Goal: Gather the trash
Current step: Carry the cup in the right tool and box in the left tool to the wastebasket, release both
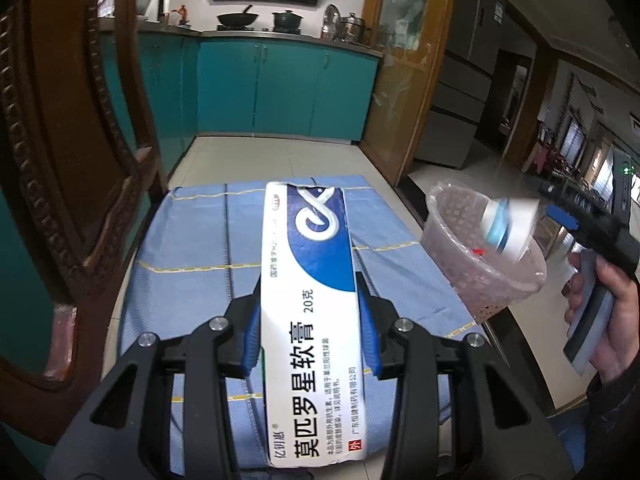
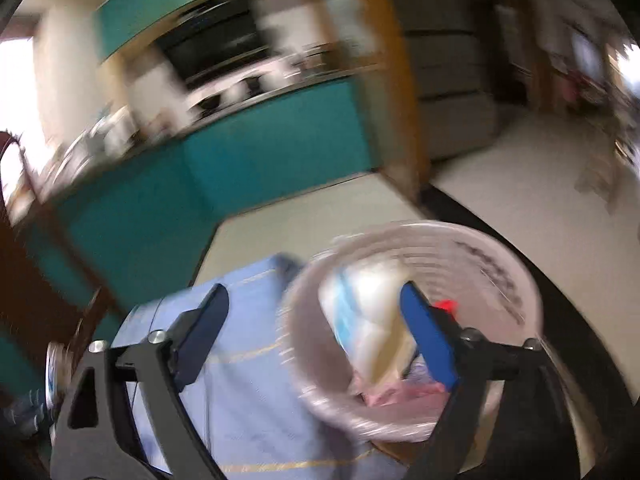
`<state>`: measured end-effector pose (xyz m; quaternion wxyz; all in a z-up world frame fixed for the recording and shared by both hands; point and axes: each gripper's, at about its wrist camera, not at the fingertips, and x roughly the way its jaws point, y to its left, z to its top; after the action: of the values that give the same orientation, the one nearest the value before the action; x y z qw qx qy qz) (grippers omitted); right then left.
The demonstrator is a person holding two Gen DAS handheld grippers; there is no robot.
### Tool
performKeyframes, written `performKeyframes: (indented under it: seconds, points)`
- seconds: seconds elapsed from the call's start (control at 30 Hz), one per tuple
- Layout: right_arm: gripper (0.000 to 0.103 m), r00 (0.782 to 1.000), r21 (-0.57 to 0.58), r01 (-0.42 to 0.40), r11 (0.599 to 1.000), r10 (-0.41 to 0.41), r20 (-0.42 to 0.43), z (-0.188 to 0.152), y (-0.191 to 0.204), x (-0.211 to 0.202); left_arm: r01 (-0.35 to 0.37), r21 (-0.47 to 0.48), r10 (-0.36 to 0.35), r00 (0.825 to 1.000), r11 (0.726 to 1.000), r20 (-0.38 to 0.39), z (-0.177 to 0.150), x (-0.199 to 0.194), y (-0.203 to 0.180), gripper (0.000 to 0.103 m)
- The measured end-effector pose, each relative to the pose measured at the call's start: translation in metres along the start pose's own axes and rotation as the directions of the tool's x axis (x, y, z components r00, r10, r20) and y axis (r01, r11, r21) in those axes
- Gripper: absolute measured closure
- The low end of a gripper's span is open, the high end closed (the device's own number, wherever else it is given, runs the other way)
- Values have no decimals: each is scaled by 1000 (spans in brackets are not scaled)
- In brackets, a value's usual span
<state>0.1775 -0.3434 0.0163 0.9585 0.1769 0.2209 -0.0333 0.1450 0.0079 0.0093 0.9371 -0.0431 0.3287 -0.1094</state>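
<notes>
My left gripper (image 1: pixel 310 280) is shut on a long white and blue ointment box (image 1: pixel 310 312) and holds it above the blue cloth (image 1: pixel 192 248). A lined waste bin (image 1: pixel 452 240) stands at the table's right edge. A white and blue packet (image 1: pixel 506 224) is in the air over the bin's mouth, just off the tip of my right gripper (image 1: pixel 560 216). In the blurred right wrist view my right gripper (image 2: pixel 312 312) is open above the bin (image 2: pixel 480 264), and the packet (image 2: pixel 368 312) is loose between the fingers, over the bin.
A carved wooden chair (image 1: pixel 68 160) stands close on the left. Teal kitchen cabinets (image 1: pixel 280 88) with pots lie beyond the table. A wooden partition (image 1: pixel 404 80) and a tiled floor (image 1: pixel 480 184) are to the right. Pink trash (image 2: pixel 400 394) lies in the bin.
</notes>
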Motion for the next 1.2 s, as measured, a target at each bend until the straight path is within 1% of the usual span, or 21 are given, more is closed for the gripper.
performKeyframes:
  seconds: [0.07,0.13,0.17,0.23,0.33,0.4,0.43,0.47,0.5,0.53,0.57,0.6,0.63,0.7,0.73,0.8,0.87,0.97,1.03,1.13,1.2]
  points:
    - [16,998,125,-53,991,51,21,8,-23,-13,28,5,-28,999,1000,-16,2,6,-10,62]
    - [11,994,249,-94,964,74,86,11,-48,-35,49,39,-48,998,998,-28,6,13,-28,62]
    - [11,991,281,-107,954,79,108,12,-55,-42,65,56,-62,997,996,-38,9,18,-40,62]
    - [11,987,324,-95,941,47,153,13,-66,-52,103,81,-99,994,991,-52,19,30,-64,62]
    - [11,984,351,-65,934,2,176,13,-73,-58,161,127,-153,986,979,-68,46,53,-115,62]
    - [10,983,389,-54,920,-20,185,10,-80,-60,208,153,-198,977,966,-79,67,68,-151,62]
    - [10,983,405,-52,913,-25,183,10,-83,-60,241,160,-229,969,957,-89,78,77,-170,60]
    - [10,984,412,-53,910,-22,175,10,-85,-59,266,173,-251,962,948,-104,91,90,-192,56]
    - [10,985,412,-53,910,-20,170,10,-86,-58,272,186,-255,960,944,-115,98,100,-207,48]
    - [10,986,414,-55,909,-16,167,10,-87,-58,268,190,-248,961,945,-123,105,111,-220,25]
    - [10,986,416,-58,907,-15,168,10,-87,-58,245,180,-229,968,953,-106,110,119,-227,16]
    - [10,985,419,-59,906,-17,174,10,-87,-59,232,174,-219,971,957,-92,111,124,-230,15]
    - [11,984,418,-64,906,-13,179,10,-89,-61,217,172,-203,974,961,-98,110,129,-231,15]
    - [10,986,405,-72,911,3,169,11,-86,-59,196,158,-181,978,968,-105,104,128,-222,14]
    - [10,987,393,-73,917,10,161,11,-84,-58,192,147,-178,979,970,-98,98,123,-212,10]
    - [10,989,354,-74,932,24,143,11,-73,-55,152,140,-141,986,978,-88,88,110,-191,9]
    - [11,991,314,-83,946,45,127,10,-60,-52,102,120,-94,993,988,-69,75,92,-159,4]
    - [10,995,181,-85,980,75,64,3,-25,-42,11,66,-10,1000,998,-22,54,57,-106,3]
    - [11,996,80,-91,993,90,12,-8,3,-35,-45,31,45,999,998,-12,45,38,-72,3]
    - [11,995,-57,-91,994,88,-49,-28,44,-29,-171,14,171,985,985,4,25,12,-33,3]
    - [11,994,-137,-94,986,84,-75,-41,68,-28,-209,-48,208,978,977,-18,13,1,-9,3]
